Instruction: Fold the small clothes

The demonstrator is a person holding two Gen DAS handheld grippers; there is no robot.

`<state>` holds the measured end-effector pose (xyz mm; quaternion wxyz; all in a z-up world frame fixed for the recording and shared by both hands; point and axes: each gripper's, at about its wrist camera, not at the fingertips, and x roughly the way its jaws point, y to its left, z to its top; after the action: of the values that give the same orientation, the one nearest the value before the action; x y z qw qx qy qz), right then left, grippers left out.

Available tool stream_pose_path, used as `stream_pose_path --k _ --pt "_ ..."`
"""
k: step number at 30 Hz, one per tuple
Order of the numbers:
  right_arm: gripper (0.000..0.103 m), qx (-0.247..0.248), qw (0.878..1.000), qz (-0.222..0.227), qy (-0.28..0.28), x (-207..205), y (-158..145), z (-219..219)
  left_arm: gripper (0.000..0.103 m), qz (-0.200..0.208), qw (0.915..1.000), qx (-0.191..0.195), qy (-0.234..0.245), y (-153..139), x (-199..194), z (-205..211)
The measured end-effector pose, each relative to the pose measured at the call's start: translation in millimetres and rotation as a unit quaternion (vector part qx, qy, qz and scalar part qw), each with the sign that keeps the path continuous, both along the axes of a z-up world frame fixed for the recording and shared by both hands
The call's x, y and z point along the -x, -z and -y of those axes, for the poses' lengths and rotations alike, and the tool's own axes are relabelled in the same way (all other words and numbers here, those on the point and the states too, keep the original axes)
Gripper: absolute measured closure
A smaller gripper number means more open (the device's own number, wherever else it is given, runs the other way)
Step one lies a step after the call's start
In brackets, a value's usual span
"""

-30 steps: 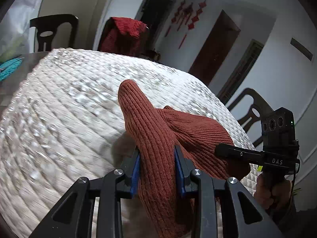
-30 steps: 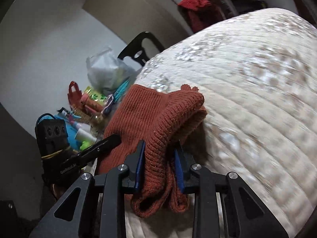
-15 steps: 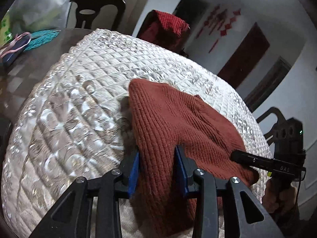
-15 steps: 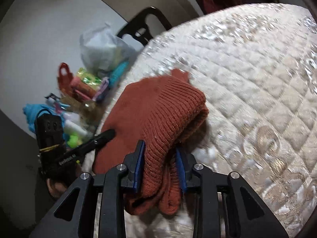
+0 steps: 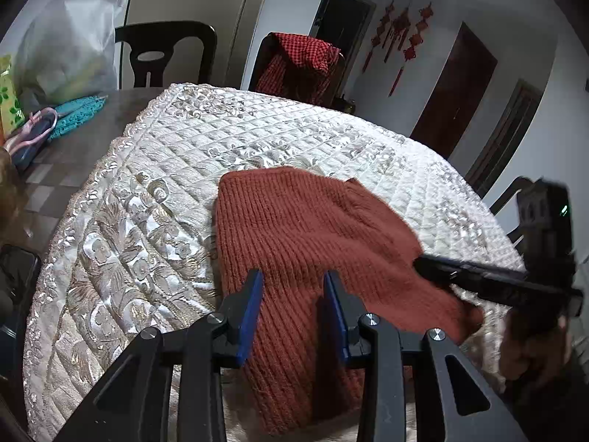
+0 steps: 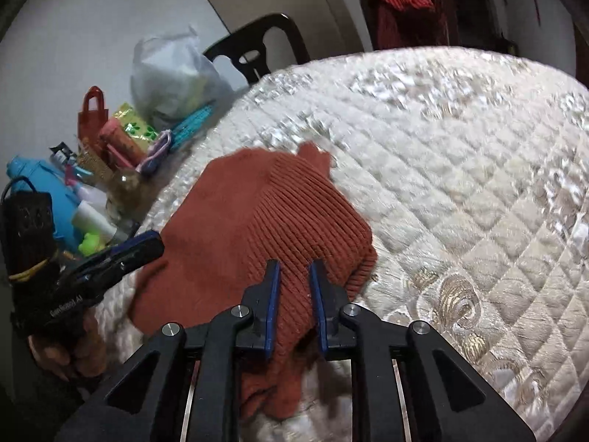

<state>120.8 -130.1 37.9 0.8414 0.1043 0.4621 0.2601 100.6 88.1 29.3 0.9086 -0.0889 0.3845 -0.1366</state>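
Rust knit garment (image 5: 313,228) lowered flat onto quilted cover (image 5: 154,221), bunched fold spread out

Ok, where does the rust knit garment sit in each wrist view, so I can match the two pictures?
Left wrist: the rust knit garment fills the centre and lower middle, running down between the left gripper fingers.
Right wrist: it lies centre-left, its near edge clamped in the right gripper.
Shared landmark: the chair draped with red cloth beyond the quilted cover, top centre in the left view, top right in the right view.
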Motion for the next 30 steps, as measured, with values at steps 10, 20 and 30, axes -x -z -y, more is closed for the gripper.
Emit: stream_pose_path --k 10,20,30 --pt "0.086 0.048 0.996 0.059 -0.051 61.8 -29.0 -12.0 0.066 0.023 0.9983 -0.050 -0.020 -17.0 52.5 16.1" --pt "0.086 0.097 0.992 0.064 -0.055 61.0 -10.1 -15.7 0.066 0.009 0.9963 -0.078 -0.034 3.7 54.4 25.3" --pt "0.085 0.100 0.991 0.080 -0.046 89.1 -24.5 -5.3 0.057 0.006 0.9942 -0.093 -0.053 -5.2 75.5 28.3"
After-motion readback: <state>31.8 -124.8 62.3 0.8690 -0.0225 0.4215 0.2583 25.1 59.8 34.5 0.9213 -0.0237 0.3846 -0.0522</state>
